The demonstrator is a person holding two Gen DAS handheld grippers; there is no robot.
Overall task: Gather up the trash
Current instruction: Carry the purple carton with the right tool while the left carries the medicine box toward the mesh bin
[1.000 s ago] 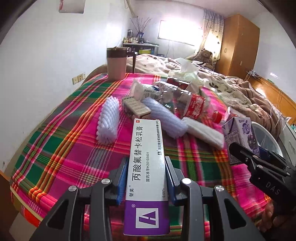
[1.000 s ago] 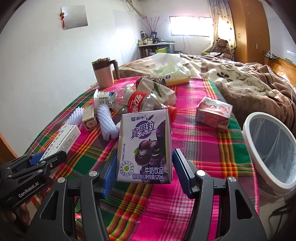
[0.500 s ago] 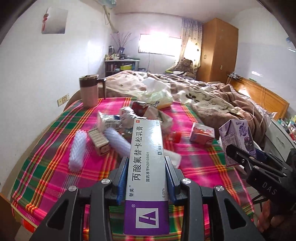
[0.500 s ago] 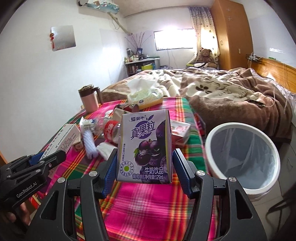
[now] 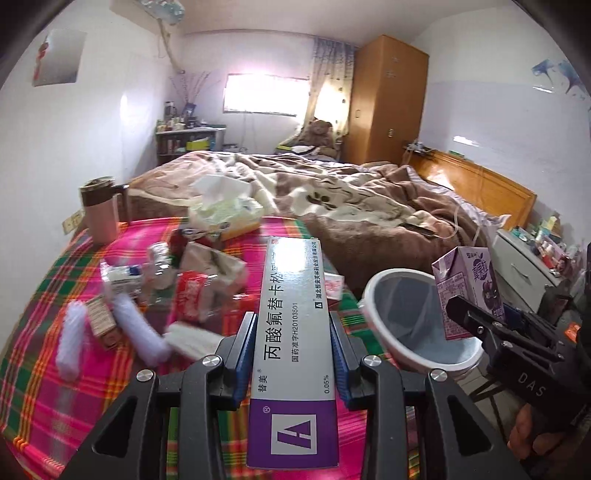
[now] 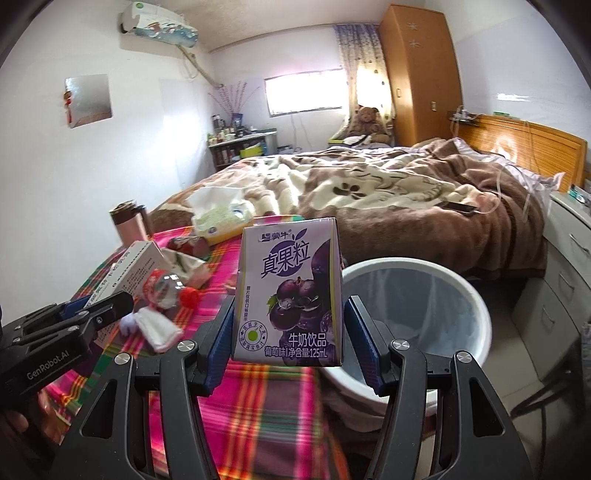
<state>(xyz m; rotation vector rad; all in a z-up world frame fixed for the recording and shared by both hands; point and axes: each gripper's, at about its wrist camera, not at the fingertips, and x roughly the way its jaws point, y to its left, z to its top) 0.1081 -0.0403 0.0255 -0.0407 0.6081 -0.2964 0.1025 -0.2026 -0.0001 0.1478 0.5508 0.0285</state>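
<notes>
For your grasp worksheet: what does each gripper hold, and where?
Left gripper: long white-purple cardboard medicine box, by its long sides. Right gripper: purple grape milk carton, by its lower sides.

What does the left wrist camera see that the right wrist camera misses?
Only the left wrist view shows the two white brushes on the plaid cloth. Only the right shows the air conditioner and the phone on the bed. Both show the white bin, the purple carton, the medicine box and the pink mug.
</notes>
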